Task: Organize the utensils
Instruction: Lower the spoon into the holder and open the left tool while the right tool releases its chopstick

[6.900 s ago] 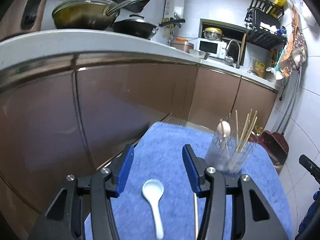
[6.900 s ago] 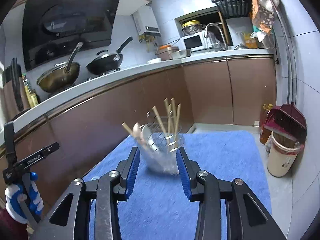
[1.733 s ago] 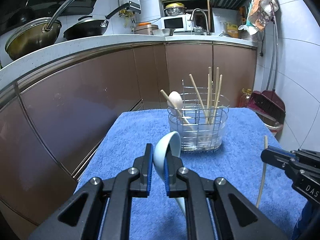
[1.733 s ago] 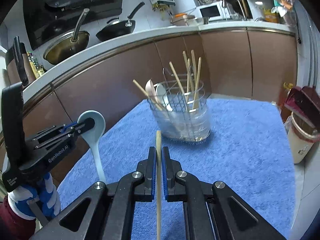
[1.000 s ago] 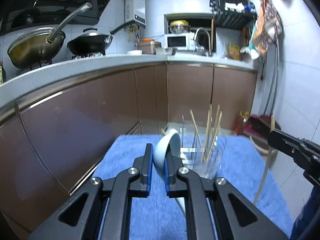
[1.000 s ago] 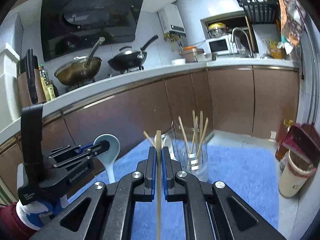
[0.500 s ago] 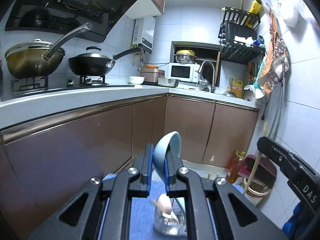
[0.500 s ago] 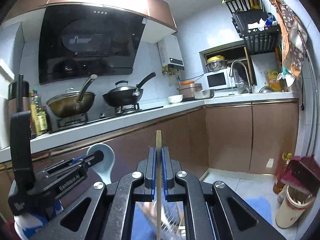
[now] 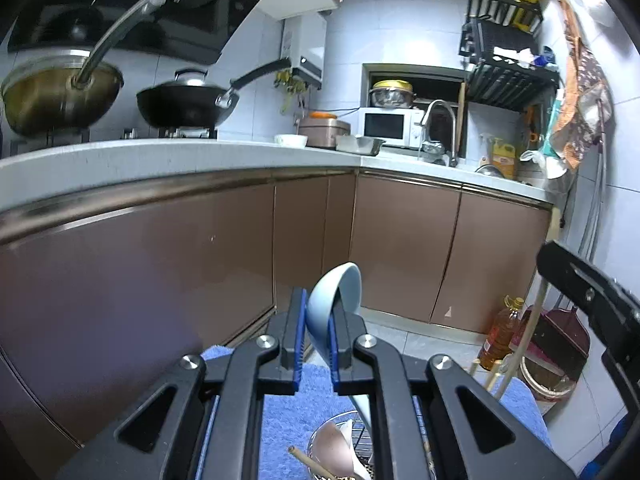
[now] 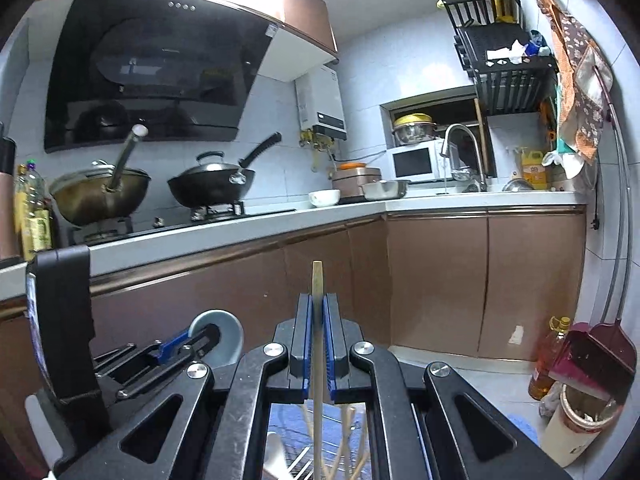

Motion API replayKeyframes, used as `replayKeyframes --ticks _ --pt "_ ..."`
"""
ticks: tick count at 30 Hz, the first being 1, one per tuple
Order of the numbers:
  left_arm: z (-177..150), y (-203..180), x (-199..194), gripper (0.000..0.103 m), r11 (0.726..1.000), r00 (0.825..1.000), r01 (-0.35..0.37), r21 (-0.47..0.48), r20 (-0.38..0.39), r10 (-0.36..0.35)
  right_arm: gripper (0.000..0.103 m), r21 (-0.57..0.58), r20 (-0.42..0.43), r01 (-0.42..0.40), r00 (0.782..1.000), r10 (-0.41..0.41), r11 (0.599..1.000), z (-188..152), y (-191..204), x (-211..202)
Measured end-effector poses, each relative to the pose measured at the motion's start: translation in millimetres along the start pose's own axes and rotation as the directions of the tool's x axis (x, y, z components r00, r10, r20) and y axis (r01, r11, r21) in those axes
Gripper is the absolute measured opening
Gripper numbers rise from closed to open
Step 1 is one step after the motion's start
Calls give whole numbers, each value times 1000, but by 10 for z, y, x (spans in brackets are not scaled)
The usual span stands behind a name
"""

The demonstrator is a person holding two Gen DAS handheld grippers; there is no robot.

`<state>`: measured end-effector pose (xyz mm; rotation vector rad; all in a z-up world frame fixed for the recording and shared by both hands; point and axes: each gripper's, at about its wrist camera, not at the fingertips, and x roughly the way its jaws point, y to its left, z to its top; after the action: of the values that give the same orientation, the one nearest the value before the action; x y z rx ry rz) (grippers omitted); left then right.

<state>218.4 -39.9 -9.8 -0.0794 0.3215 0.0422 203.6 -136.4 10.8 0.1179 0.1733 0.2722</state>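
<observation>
My left gripper (image 9: 316,312) is shut on a pale blue ceramic spoon (image 9: 334,300), bowl up, handle running down toward the utensil holder (image 9: 340,446) just below. The holder stands on a blue towel (image 9: 284,412) and holds a beige spoon and chopsticks. My right gripper (image 10: 317,312) is shut on a wooden chopstick (image 10: 317,280) held upright, its lower end among the chopsticks in the holder (image 10: 320,464) below. The left gripper and spoon (image 10: 218,334) show at the lower left of the right wrist view. The right gripper's body (image 9: 592,304) shows at the right of the left wrist view.
Brown cabinets (image 9: 400,248) under a white counter (image 9: 200,156) stand behind. Pans (image 10: 212,186) sit on the stove. A microwave (image 10: 416,166) and tap are at the back. An oil bottle (image 10: 546,360), dustpan and bin (image 10: 580,420) stand on the floor at right.
Both grippers have lifted off the towel with their utensils and moved over the holder. The holder has dropped to the bottom edge of both views since half a second ago.
</observation>
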Motion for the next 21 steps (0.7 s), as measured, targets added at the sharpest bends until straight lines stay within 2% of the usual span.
replayKeyframes --ticks 9,12,14,16,19,21 --pt "-304 -19 206 10 1000 1000 -5 -8 -6 5 6 -21 -66 74 995 -76 997 -382 -105 169" --pt "-365 -22 218 12 1000 1000 -1 -10 0 1 6 -18 -83 86 993 -87 996 -468 -124 143" --pt "-390 -23 198 17 1000 1000 -4 -8 6 4 8 -16 -90 91 992 -92 996 -505 -133 104" --pt "-384 -20 158 31 1000 1000 1 -8 20 0 19 -11 -92 93 991 -94 996 -521 -147 67" --pt "-347 -13 61 37 1000 999 15 -5 38 -15 32 -2 -88 102 991 -102 995 -507 -166 -37" --pt "-312 -3 -3 40 1000 999 13 -3 47 -13 34 0 -86 111 990 -111 994 -491 -173 -96"
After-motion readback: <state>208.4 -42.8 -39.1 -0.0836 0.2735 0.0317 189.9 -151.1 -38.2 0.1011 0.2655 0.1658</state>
